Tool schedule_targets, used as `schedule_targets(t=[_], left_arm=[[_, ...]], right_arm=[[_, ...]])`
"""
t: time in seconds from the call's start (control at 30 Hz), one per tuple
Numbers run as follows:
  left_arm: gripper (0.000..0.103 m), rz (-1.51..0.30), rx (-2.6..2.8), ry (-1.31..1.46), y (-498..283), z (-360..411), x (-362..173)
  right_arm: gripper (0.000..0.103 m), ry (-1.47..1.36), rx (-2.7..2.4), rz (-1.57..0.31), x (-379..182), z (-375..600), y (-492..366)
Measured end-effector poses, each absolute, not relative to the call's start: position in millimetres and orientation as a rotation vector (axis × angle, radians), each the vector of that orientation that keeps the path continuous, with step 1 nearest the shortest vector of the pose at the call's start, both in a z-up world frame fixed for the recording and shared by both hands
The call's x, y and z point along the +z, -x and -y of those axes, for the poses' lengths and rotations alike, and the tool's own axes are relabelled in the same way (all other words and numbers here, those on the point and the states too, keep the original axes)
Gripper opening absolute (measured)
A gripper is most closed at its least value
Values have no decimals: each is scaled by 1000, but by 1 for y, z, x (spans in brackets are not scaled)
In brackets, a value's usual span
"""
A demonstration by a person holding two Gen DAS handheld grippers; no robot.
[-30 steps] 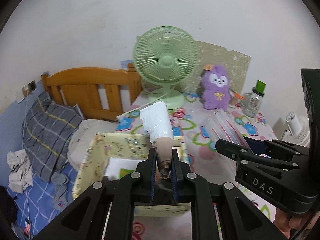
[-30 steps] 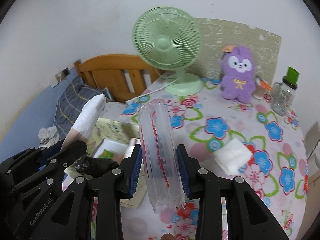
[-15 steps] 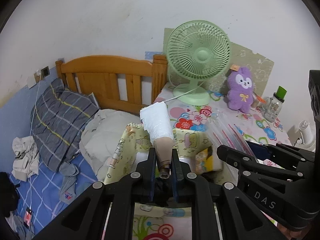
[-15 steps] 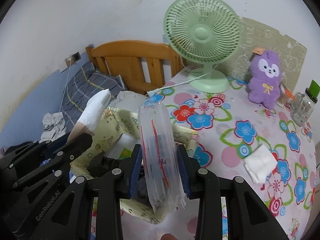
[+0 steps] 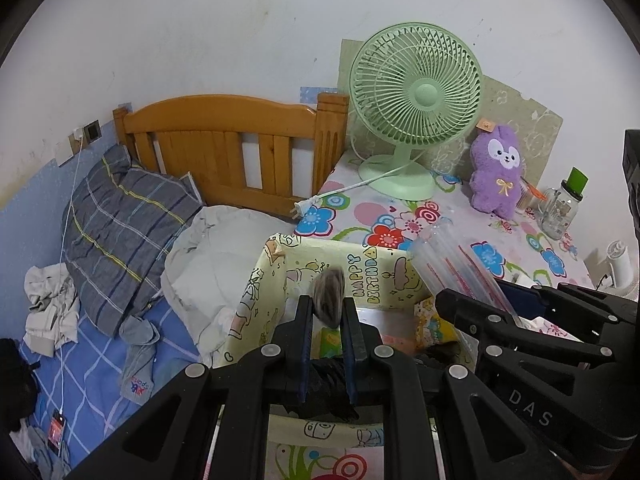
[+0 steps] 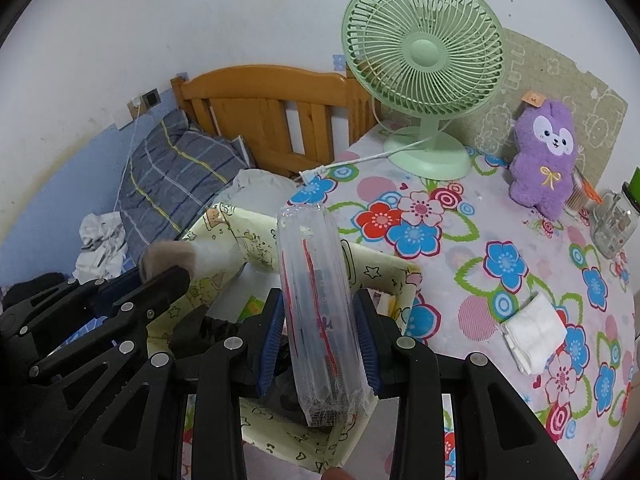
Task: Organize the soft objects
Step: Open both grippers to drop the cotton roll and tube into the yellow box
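Note:
My left gripper (image 5: 327,320) is shut on a rolled brown and white soft bundle (image 5: 330,296), tipped forward over the yellow "Happy Birthday" fabric box (image 5: 256,292); the bundle also shows in the right wrist view (image 6: 188,256). My right gripper (image 6: 320,320) is shut on a clear plastic pack with red markings (image 6: 316,296), held upright above the same box (image 6: 400,280). The pack also shows in the left wrist view (image 5: 452,264). Small packets and a dark item lie inside the box.
A green fan (image 6: 424,48), a purple plush toy (image 6: 544,160), a glass jar (image 6: 616,220) and a folded white cloth (image 6: 536,332) sit on the floral tablecloth (image 6: 480,216). A wooden bed (image 5: 224,152) with a plaid pillow (image 5: 120,216) lies left.
Both grippers have moved left toward the box. The left bundle has tipped forward, so its white end now points away and down into the box.

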State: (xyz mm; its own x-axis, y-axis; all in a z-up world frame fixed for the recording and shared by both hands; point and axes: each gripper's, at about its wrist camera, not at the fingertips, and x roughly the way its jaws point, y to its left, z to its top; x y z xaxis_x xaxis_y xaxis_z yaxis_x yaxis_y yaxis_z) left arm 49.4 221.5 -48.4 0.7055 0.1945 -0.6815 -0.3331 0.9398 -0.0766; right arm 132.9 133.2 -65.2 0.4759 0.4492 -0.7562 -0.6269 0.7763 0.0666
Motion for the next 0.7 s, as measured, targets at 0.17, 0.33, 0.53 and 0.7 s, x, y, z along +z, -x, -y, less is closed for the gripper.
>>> schedule_targets(t=[0.17, 0.33, 0.53, 0.7], left_arm=[[12, -743, 301, 201, -54, -225, -52], [21, -758, 309, 202, -58, -229, -58], [50, -761, 330, 192, -60, -229, -58], [71, -758, 354, 231, -56, -237, -55]], right_arm=[[39, 245, 664, -857, -70, -138, -136], [39, 242, 668, -868, -75, -140, -139], [43, 261, 648, -887, -77, -141, -144], [51, 247, 638, -895, -76, -136, -147]])
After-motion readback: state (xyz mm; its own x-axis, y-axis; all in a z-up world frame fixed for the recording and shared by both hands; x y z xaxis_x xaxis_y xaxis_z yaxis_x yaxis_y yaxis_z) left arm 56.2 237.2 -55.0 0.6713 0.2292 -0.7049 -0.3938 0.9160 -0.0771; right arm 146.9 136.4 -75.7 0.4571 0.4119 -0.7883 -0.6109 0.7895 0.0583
